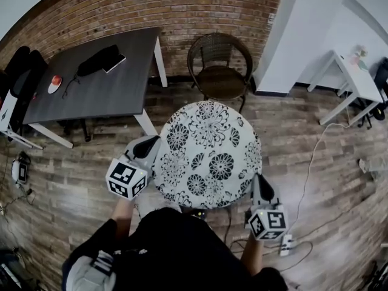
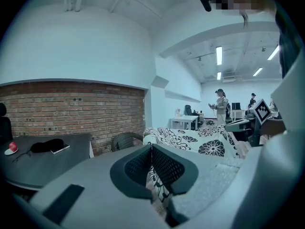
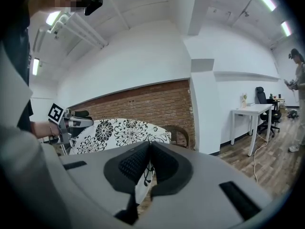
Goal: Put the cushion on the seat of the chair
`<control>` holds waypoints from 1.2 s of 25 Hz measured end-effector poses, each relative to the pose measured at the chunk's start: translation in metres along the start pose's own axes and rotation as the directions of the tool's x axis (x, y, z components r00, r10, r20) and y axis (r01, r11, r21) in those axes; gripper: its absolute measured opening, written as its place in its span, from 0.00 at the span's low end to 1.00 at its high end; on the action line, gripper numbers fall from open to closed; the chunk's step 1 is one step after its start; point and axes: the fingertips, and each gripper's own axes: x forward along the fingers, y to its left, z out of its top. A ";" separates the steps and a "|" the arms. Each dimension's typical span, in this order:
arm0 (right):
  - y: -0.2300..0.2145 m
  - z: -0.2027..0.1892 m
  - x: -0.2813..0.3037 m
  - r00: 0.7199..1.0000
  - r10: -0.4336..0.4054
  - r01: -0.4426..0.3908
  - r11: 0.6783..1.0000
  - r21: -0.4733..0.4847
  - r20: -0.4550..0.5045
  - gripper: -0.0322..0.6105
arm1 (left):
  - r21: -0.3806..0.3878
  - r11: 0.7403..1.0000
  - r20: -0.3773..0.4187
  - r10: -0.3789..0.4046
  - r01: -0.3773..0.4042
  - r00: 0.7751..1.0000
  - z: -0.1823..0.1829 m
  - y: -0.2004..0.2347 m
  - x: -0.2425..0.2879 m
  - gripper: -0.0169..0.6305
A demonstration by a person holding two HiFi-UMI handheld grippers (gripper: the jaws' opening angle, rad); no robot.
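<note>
A round white cushion (image 1: 207, 154) with black flower print hangs flat in the air in front of me. My left gripper (image 1: 150, 148) is shut on its left rim, and the fabric (image 2: 155, 178) shows pinched between the jaws. My right gripper (image 1: 257, 185) is shut on the right rim, cloth (image 3: 143, 175) caught between its pads. The brown wicker chair (image 1: 219, 67) stands beyond the cushion against the brick wall, its seat (image 1: 219, 80) bare. In the left gripper view the chair (image 2: 125, 140) shows left of the cushion (image 2: 200, 140).
A dark grey table (image 1: 97, 80) with a black case, a phone and a red apple stands left of the chair. A white desk (image 1: 357, 80) is at the far right. A white cable and power strip (image 1: 286, 244) lie on the wood floor. People stand far off.
</note>
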 end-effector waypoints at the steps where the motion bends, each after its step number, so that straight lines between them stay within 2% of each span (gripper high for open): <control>1: 0.000 -0.001 0.000 1.000 -0.003 0.003 1.000 0.002 -0.006 0.07 | 0.000 1.000 -0.002 -0.002 0.002 1.000 0.000 0.000 0.000 0.03; 18: 0.008 0.005 -0.003 0.999 -0.028 0.028 1.000 0.004 0.028 0.07 | -0.014 1.000 0.013 -0.023 0.023 1.000 -0.007 0.003 0.004 0.03; 26: 0.005 -0.010 0.000 0.998 -0.043 0.044 0.999 -0.007 0.045 0.07 | 0.001 0.999 0.044 -0.042 0.042 0.998 -0.019 0.002 0.015 0.03; 30: -0.042 0.005 0.013 0.998 -0.050 0.050 0.999 -0.001 0.040 0.07 | -0.001 0.999 0.031 -0.045 0.045 0.998 -0.005 -0.013 0.062 0.03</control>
